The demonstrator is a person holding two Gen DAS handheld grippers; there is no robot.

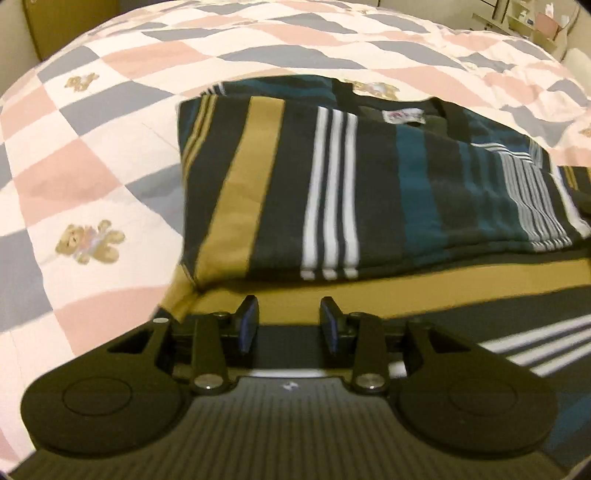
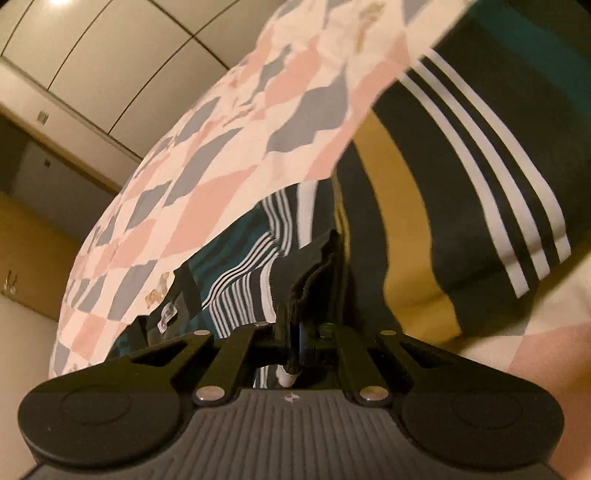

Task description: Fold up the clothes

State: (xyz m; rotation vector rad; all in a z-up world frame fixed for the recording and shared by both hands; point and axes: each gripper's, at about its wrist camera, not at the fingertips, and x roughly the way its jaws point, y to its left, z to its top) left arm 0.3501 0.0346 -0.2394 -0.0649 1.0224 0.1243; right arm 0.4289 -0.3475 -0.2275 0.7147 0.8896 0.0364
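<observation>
A dark shirt (image 1: 332,184) with gold, white and teal stripes lies partly folded on the bed, its neck label (image 1: 404,117) at the far side. A lower layer of it spreads toward me and to the right. My left gripper (image 1: 289,319) hovers open just over the near gold stripe, with nothing between its fingers. In the tilted right wrist view, my right gripper (image 2: 301,334) is shut on a bunched dark edge of the shirt (image 2: 461,184), which rises from between its fingers.
A quilt (image 1: 92,166) in pink, grey and white checks with teddy bears covers the bed. Shelves with small items (image 1: 535,18) stand beyond the far right corner. Pale cabinet doors (image 2: 110,74) fill the upper left of the right wrist view.
</observation>
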